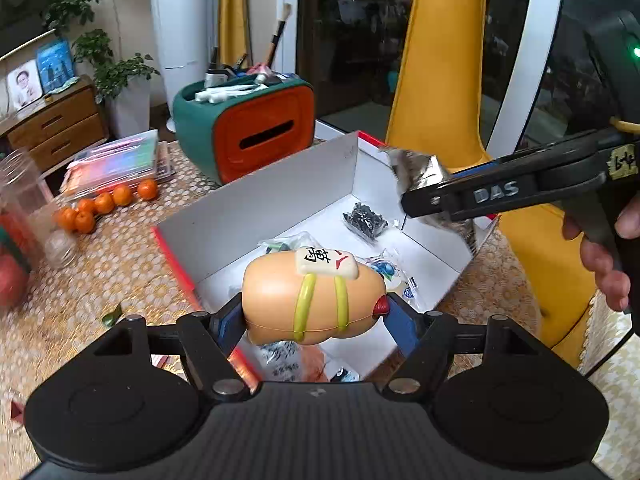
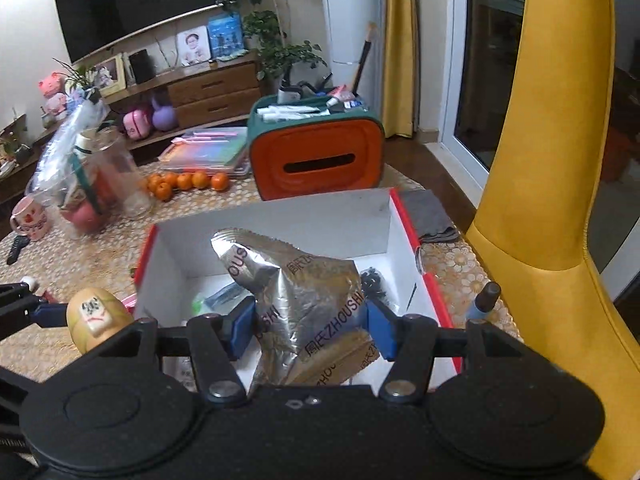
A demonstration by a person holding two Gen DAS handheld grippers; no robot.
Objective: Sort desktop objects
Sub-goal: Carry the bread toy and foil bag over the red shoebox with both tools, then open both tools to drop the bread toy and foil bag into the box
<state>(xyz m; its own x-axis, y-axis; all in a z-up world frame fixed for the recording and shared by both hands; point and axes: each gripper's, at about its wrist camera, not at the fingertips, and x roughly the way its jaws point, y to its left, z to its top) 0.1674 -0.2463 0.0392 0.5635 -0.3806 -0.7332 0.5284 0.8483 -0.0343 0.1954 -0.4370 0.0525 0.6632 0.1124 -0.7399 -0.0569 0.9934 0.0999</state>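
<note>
Over the box: I have both loads above the white red-edged box [image 2: 276, 220] on the patterned table [image 1: 120, 248].
Toy: the gourd-shaped toy [image 1: 316, 300] lies crosswise in the left gripper [image 1: 312, 320], just above the box's near corner. I judge it a hard, smooth, light plastic shell; likely slippery, so I keep the pads on its two ends.
Left gripper: set wide, blue pads pressed on the toy's ends, holding it.
Foil bag: the silver foil bag [image 2: 304, 300] hangs over the box interior. I judge it light, crinkly, easily crushed; best taken across its middle.
Right gripper [image 2: 310, 330]: about half open, pads pinching the bag's sides.
Box contents: small packets and a dark cluster [image 1: 365, 219] lie inside.
</note>
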